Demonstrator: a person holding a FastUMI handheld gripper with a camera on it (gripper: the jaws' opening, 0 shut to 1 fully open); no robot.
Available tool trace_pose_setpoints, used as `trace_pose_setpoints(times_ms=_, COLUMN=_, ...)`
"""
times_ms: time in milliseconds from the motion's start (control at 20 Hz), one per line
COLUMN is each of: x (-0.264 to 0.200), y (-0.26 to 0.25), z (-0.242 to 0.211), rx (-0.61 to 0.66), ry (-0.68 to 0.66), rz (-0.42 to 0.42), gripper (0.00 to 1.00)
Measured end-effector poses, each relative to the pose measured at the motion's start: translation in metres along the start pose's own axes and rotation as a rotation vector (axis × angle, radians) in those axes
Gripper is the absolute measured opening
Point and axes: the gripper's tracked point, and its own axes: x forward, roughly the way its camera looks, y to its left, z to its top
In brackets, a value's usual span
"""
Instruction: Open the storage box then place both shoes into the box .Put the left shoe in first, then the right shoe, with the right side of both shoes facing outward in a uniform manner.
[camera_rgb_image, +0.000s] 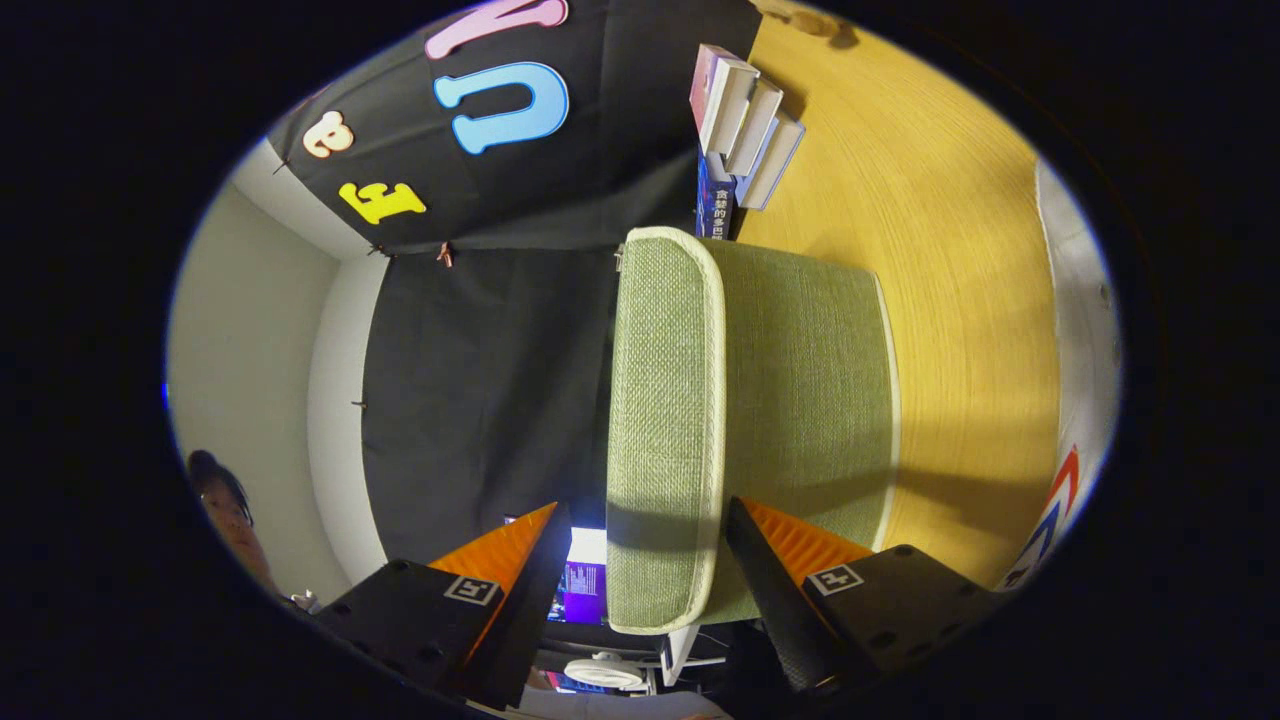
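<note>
Gripper view is rolled sideways, so the desk (960, 250) reads as an upright yellow wood-grain surface beside the black cloth wall.

Tongs (645, 530): the two fingers stand wide apart. One finger (520, 560) lies on the cloth-wall side of the box lid; the other finger (770, 570) lies on the desk side. The near end of the lid sits in the gap between them. Neither finger visibly presses on the lid, so the tongs are spread and hold nothing as far as can be seen. Actual contact at the fingertips cannot be confirmed.

Box (810, 380): a green woven-fabric storage box rests on the desk, directly ahead of the fingers. Its lid (660, 400) is a green fabric panel with pale piping around the rim and rounded corners. The lid faces the cloth wall; the box body extends from it toward the desk surface. Whether the lid is fully seated or slightly lifted cannot be told.

Books (745, 125): a small stack lies on the desk beyond the far end of the box, near it, against the cloth wall.

A person (225, 510) appears at the margin, beside the pale wall past the cloth. A lit screen (585, 570) and a round white fan (605, 672) show between the fingers, below the lid's near end.
</note>
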Motion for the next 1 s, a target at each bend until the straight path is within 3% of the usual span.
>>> trace_pose_setpoints(times_ms=100, x=-0.002, y=-0.007, z=0.001, rx=0.054, ry=0.001, rz=0.003, gripper=0.61)
trace_pose_setpoints(times_ms=150, x=-0.007, y=-0.005, z=-0.001, rx=0.058, ry=0.009, rz=0.014, gripper=0.6)
trace_pose_setpoints(times_ms=300, x=-0.004, y=0.006, z=0.001, rx=0.044, ry=-0.018, rz=0.063, gripper=0.12)
trace_pose_setpoints(times_ms=400, x=-0.012, y=0.024, z=-0.009, rx=0.018, ry=-0.02, rz=0.094, gripper=0.05)
trace_pose_setpoints(times_ms=650, x=0.0, y=0.087, z=-0.004, rx=-0.062, ry=-0.066, rz=0.12, gripper=0.05)
trace_pose_setpoints(times_ms=1000, x=0.081, y=0.186, z=-0.006, rx=-0.288, ry=-0.019, rz=0.048, gripper=0.07)
